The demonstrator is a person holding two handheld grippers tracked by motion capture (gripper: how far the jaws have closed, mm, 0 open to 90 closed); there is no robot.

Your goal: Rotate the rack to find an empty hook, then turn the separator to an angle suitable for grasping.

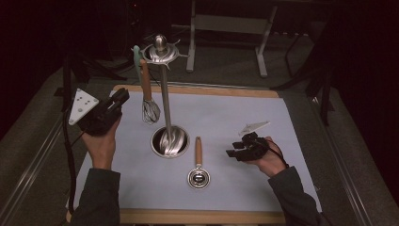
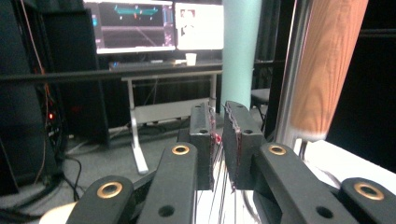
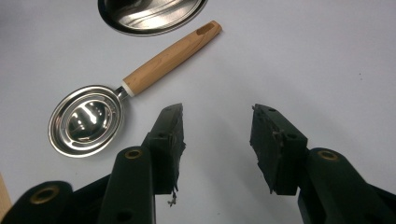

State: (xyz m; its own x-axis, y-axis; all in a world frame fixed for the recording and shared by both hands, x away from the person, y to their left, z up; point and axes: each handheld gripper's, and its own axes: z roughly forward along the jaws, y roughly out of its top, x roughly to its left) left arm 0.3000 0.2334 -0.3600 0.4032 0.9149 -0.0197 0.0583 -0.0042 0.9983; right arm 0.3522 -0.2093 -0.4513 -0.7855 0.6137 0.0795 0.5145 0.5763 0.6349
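The left gripper (image 1: 118, 97), jaws slightly parted beside the hanging whisk (image 1: 149, 109), grips nothing, while the right gripper (image 1: 241, 143) gapes empty near the spoon (image 1: 198, 175).

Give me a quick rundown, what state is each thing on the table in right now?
Whisk: hanging from the stand, wires down.
Stand: upright on the mat.
Scoop: lying flat, handle away from the person.
Left gripper: slightly open beside the whisk.
Right gripper: open, holding nothing.

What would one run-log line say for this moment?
left gripper: beside hanging whisk, wires between jaws | right gripper: open, empty, near spoon | stand: upright on mat
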